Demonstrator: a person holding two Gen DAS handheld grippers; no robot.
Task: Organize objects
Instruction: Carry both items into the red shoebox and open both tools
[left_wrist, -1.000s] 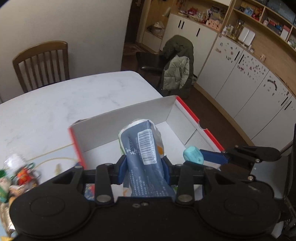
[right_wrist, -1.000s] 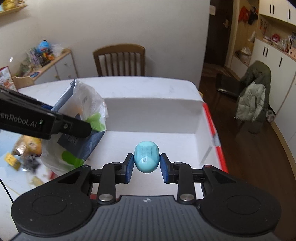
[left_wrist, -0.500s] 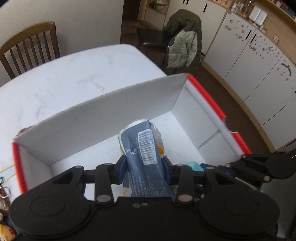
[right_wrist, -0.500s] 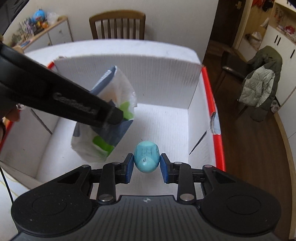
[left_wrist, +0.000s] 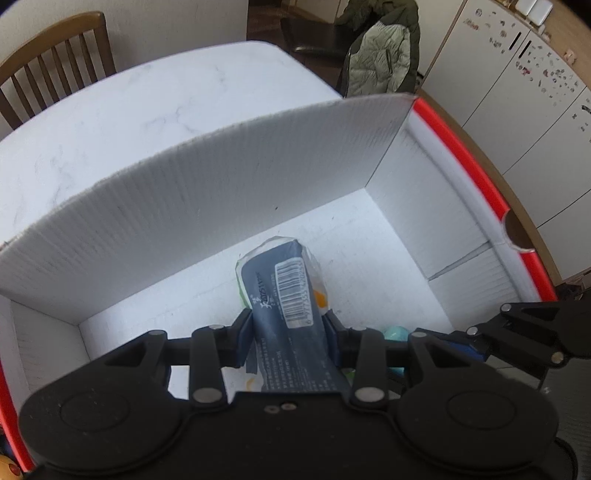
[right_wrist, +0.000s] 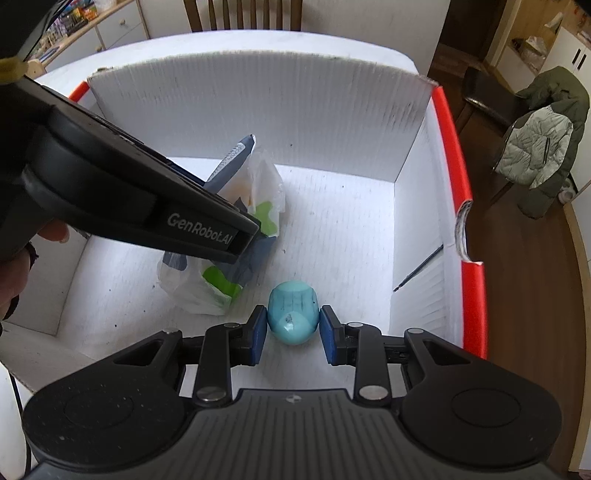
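Note:
A white cardboard box with red edges (left_wrist: 207, 192) (right_wrist: 448, 155) stands on the white table. My left gripper (left_wrist: 284, 328) is shut on a blue and white snack bag (left_wrist: 284, 291) and holds it low inside the box; the bag (right_wrist: 255, 192) also shows in the right wrist view under the left gripper's body. My right gripper (right_wrist: 293, 328) is inside the box with its jaws slightly parted around a light blue egg-shaped object (right_wrist: 293, 314), with a thin gap on each side. The egg seems to rest on the box floor.
The white marble table (left_wrist: 147, 107) extends beyond the box. A wooden chair (left_wrist: 55, 70) stands at its far side. A chair with a green jacket (right_wrist: 543, 140) stands on the wood floor to the right. White cabinets (left_wrist: 517, 74) line the wall.
Both grippers have moved down deeper into the box. The right jaws have opened slightly and the blue egg sits lower, free between them. The left gripper still holds the bag.

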